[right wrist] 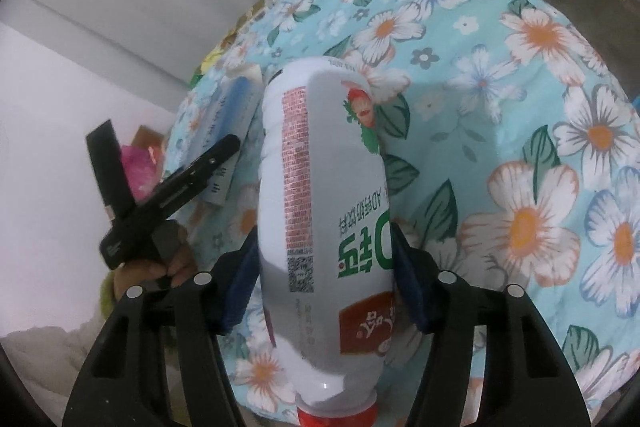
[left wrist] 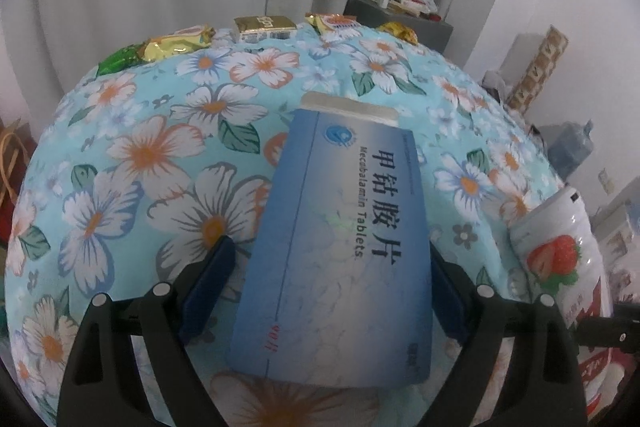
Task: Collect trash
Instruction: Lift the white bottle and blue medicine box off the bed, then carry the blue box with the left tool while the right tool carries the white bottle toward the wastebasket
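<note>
Left wrist view first: my left hand-held gripper (left wrist: 328,275) has its jaws spread wide around a blue box of Mecobalamin tablets (left wrist: 340,247), which lies flat on the floral cloth (left wrist: 160,155) with its silvery flap end pointing to 12 o'clock. The left pad (left wrist: 208,287) stands clear of the box with a strip of cloth showing between; on the right side I cannot tell whether the pad touches. Along the far edge, from 10 to 1 o'clock, sit a green wrapper (left wrist: 118,61), a gold wrapper (left wrist: 176,45), a gold-topped small box (left wrist: 264,27), an orange snack packet (left wrist: 334,23) and a yellow wrapper (left wrist: 400,31). At 3 o'clock a white strawberry drink bottle (left wrist: 560,259) lies at the rim of this view.

Right wrist view: my right hand-held gripper (right wrist: 326,279) is set at middling width, its blue pads against both sides of that white bottle (right wrist: 324,219), gripping it. The bottle lies along the fingers, red cap (right wrist: 336,417) towards 6 o'clock. At 9 o'clock the other gripper's black finger (right wrist: 192,179) crosses the tablet box (right wrist: 228,115), with a person's hand (right wrist: 168,267) below it.
</note>
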